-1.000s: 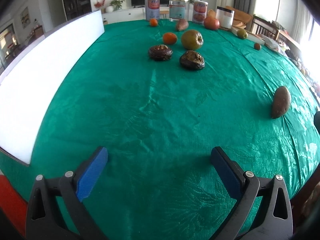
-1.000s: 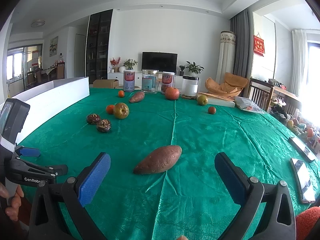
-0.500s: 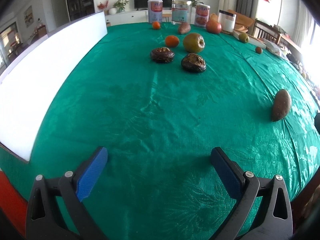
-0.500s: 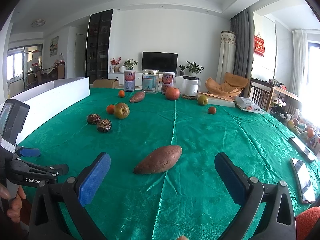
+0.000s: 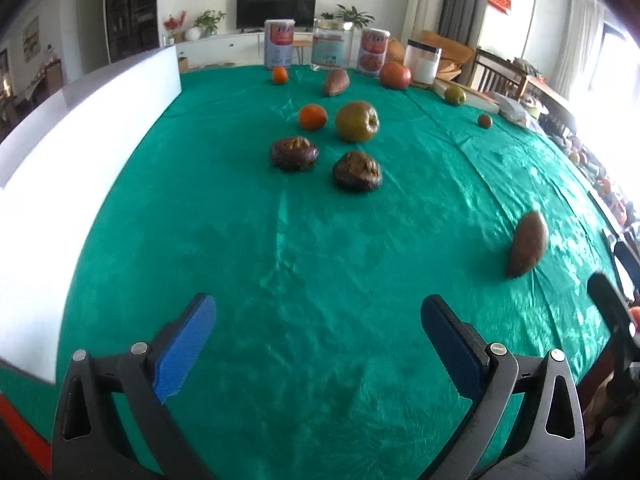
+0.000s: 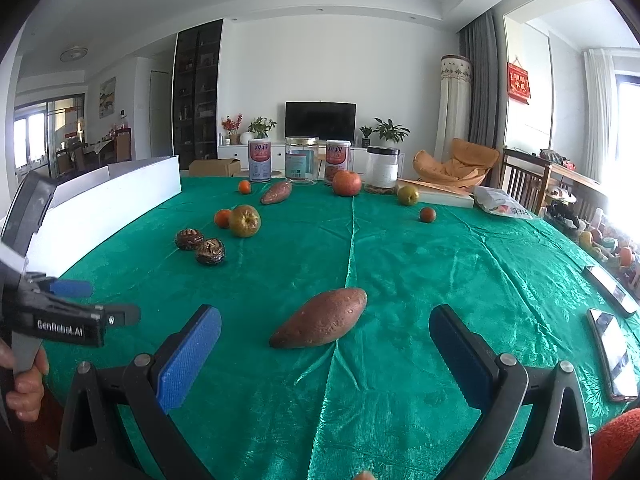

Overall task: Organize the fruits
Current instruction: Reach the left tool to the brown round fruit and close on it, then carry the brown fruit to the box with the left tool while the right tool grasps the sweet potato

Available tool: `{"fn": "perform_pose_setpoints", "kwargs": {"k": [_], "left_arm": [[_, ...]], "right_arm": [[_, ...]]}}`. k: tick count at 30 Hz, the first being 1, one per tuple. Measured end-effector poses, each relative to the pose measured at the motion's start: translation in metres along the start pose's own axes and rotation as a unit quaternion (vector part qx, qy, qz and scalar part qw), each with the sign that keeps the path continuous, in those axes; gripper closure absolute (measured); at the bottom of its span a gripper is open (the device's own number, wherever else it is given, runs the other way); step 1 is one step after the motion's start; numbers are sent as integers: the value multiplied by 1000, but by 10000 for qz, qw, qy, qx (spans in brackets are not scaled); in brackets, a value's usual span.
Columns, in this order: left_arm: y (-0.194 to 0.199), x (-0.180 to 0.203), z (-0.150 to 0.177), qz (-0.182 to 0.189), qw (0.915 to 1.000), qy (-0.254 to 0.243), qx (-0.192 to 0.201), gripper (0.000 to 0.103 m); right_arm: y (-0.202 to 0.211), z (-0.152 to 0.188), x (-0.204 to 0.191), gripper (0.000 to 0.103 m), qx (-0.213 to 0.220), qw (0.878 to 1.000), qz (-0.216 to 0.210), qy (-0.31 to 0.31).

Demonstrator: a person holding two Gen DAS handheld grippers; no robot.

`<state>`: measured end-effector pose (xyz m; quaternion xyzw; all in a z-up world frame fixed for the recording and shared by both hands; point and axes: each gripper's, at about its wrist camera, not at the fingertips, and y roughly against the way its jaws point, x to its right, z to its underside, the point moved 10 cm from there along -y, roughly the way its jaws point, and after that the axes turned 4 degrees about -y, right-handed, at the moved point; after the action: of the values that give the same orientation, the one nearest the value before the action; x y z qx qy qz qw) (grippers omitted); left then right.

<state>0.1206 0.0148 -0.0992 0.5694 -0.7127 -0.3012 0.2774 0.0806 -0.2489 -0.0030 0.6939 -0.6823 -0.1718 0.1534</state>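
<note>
Left hand-held gripper (image 5: pixel 319 322): jaws spread wide, nothing between them, low over bare green cloth at the bottom of its frame. Right hand-held gripper (image 6: pixel 325 334): also spread wide, empty.

Worktop (image 6: pixel 440 264) covered in green patterned cloth. Sweet potato (image 6: pixel 320 318) lies on it just beyond the right gripper's fingertips, centre of that frame, not touched; in the left view it sits at the right edge (image 5: pixel 527 244).

Mid-left of the right view: two dark wrinkled fruits (image 6: pixel 200 245) side by side, behind them a small orange (image 6: pixel 223 218) just beside a greenish-brown apple (image 6: pixel 245 221). Further back, a second sweet potato (image 6: pixel 276 193), another small orange (image 6: pixel 244 187), a red apple (image 6: pixel 346 183).

White board (image 6: pixel 112 204) stands along the left side of the worktop. Two phones (image 6: pixel 612 320) lie at the right edge.
</note>
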Motion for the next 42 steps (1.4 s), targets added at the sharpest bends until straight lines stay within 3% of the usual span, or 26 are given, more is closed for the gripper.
{"fn": "perform_pose_setpoints", "kwargs": {"k": [3,6,9,12,14,16,18,20,21,24,27,29,31,32,34,38,42], "left_arm": [[-12,-8,-44,437,9988,186,-67,1],[-36,-23,-84,500,9975,411,-301,1],[-73,-29,-100,531,9942,437,-832,2],[-102,-34,-99,340,9903,492,-1252,3],[-112,-33,-99,177,9898,381,-1358,9],[-117,-33,-96,29,9889,236,-1465,28],[-121,-30,-94,7,9878,157,-1550,35],[-123,-28,-93,-32,9882,100,-1531,51],[-121,-27,-93,-50,9890,38,-1475,55],[-111,-30,-91,-84,9915,15,-1299,56],[-89,-37,-78,29,9932,58,-1164,56],[-73,-40,-66,95,9932,16,-1162,56],[-56,-43,-50,152,9926,-38,-1205,56],[-48,-44,-44,180,9924,-65,-1217,56],[-34,-43,-39,234,9928,-63,-1169,56],[-4,-41,-35,350,9953,-18,-904,56],[13,-38,-31,275,9971,-161,-692,56]], "right_arm": [[-4,3,2,0,-89,9999,-40,-69],[-3,2,4,0,-98,9998,-64,-133],[-1,-1,7,0,-41,9998,-55,-194],[0,-2,13,0,-53,9996,-38,-283],[-1,-2,17,0,-91,9993,-32,-375],[-3,0,22,0,-155,9986,-33,-508],[-6,2,27,0,-230,9977,-30,-639],[-7,2,31,0,-287,9968,-25,-741],[-7,2,34,0,-307,9963,-42,-802],[-8,1,39,0,-524,9929,-372,-1002],[-14,7,38,0,-1048,9788,-1004,-1448],[-27,10,36,2,-1537,9667,-1175,-1676],[-48,11,26,30,-2166,9502,-1374,-1773],[-61,11,21,33,-2532,9404,-1407,-1783],[-86,20,16,33,-3306,9171,-1210,-1869],[-107,28,20,34,-3757,8996,-772,-2088],[-121,30,18,59,-3888,8947,-505,-2141]]}}
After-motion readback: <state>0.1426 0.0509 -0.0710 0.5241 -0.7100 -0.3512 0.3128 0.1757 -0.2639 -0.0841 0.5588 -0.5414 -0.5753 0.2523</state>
